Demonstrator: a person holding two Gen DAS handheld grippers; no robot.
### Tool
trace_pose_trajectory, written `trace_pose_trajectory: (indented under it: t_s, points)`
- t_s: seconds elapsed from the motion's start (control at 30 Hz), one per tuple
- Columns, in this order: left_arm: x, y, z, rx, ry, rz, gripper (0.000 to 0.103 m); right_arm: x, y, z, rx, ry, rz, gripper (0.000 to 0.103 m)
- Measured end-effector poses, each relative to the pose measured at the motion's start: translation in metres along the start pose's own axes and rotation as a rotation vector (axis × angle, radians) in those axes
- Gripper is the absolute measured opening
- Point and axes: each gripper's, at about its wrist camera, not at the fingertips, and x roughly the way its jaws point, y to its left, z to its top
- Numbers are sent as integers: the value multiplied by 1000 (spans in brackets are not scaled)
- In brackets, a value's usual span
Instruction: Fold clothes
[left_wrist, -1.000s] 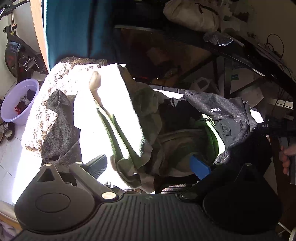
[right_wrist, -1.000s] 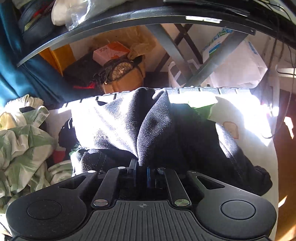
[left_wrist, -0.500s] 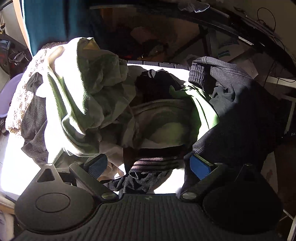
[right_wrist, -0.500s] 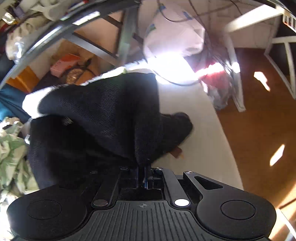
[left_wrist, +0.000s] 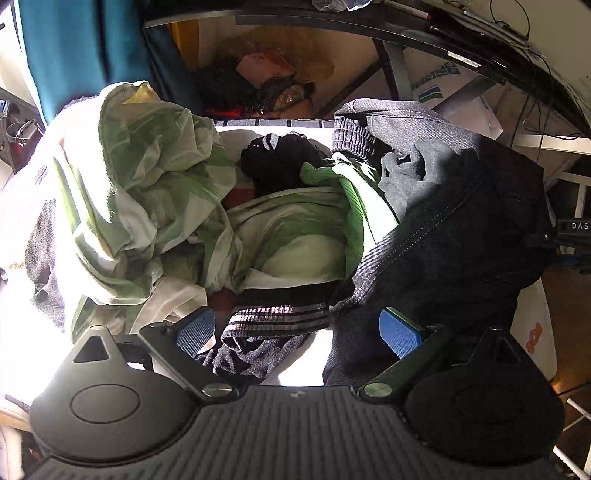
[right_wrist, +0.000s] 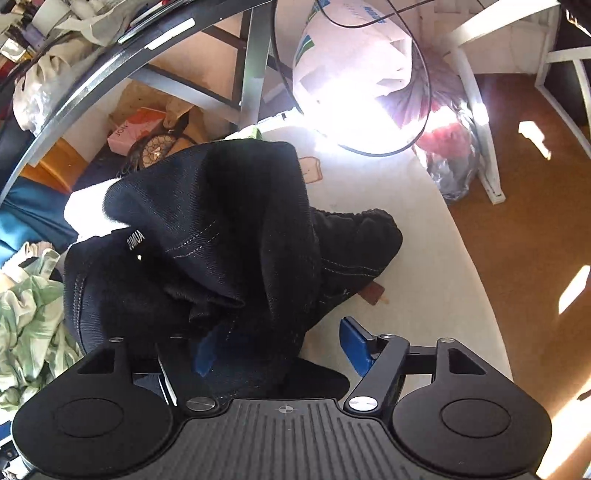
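The right tongs (right_wrist: 280, 347) are opening, and the dark pants (right_wrist: 221, 236) slump loose between the blue pads, no longer pinched. The left tongs (left_wrist: 295, 328) stand wide over a striped black cloth (left_wrist: 273, 321), holding nothing. The pants lie on the pale worktop (right_wrist: 424, 236), at 12 o'clock from the right tongs. They look thick, soft and floppy, so the stretchy waistband (right_wrist: 354, 218) seems the best place to grab. Only the left view shows the green and white clothes pile (left_wrist: 155, 192) at 10 o'clock.
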Motion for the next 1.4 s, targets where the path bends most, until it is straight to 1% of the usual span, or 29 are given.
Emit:
trace_pose_trajectory:
  t_s: [0.07,0.1,0.17,0.2,0.23,0.27,0.3,0.33,0.4,0.47,0.53,0.6,0.7,0.73,0.83,0.9,0.93,1.0,1.03,1.07,1.13,1.2,1.23,1.27,1.3,1.33,1.37,1.4]
  points:
    - [-1,2,-3,3,3,9,98,11,5,0,3,14,-15,74]
    - [-1,4,-5,6,6,16,98,16,8,1,2,17,-29,76]
    - [-1,8,-8,6,14,30,98,29,14,4,-23,27,-52,76]
    - [-2,10,-9,1,17,33,98,35,17,5,-32,37,-49,75]
    - [-2,13,-11,-4,18,33,98,39,19,7,-30,51,-32,68]
    - [-1,16,-11,-12,17,29,98,43,21,9,-26,64,-14,48]
    - [-1,18,-11,-19,15,26,98,44,23,11,-16,79,7,35]
    - [0,19,-11,-27,12,24,98,40,24,12,-3,77,26,16]
    - [1,21,-10,-38,4,12,98,26,27,13,10,38,62,9]
    - [4,19,-7,-44,-1,-6,98,7,27,13,5,-22,95,6]
    - [11,16,-5,-54,5,-24,98,-15,23,12,11,-103,125,5]
    - [21,12,-3,-63,24,-42,98,-28,17,13,14,-138,114,5]
    - [35,2,-1,-38,47,-60,98,-37,8,14,31,-146,121,5]
    - [39,-5,-2,-10,50,-83,98,-39,5,14,36,-146,124,5]
    - [51,-34,-10,164,78,-192,98,-45,-4,12,41,-142,134,5]
    - [60,-56,-19,320,95,-217,98,-44,-8,8,42,-144,131,5]
    - [63,-65,-22,373,97,-224,98,-45,-10,7,46,-149,132,5]
    - [70,-80,-25,436,92,-240,98,-49,-12,4,53,-160,135,5]
    - [72,-85,-23,435,83,-262,98,-52,-11,3,51,-174,141,5]
    - [74,-88,-18,415,68,-286,98,-56,-10,1,49,-187,148,5]
    - [81,-99,-11,415,50,-284,98,-65,-11,0,61,-207,172,5]
    - [93,-112,-11,450,77,-273,98,-71,-12,1,88,-215,193,5]
    - [97,-117,-12,465,94,-282,97,-75,-13,1,101,-218,202,5]
    - [99,-122,-14,478,111,-303,91,-76,-13,2,107,-217,206,5]
    - [98,-127,-16,496,111,-309,88,-77,-14,3,112,-216,209,5]
    - [93,-130,-18,516,100,-293,74,-78,-15,4,117,-215,212,5]
    - [89,-132,-20,536,89,-268,53,-77,-16,5,113,-205,214,5]
    - [84,-131,-21,543,81,-254,42,-75,-17,6,111,-189,220,5]
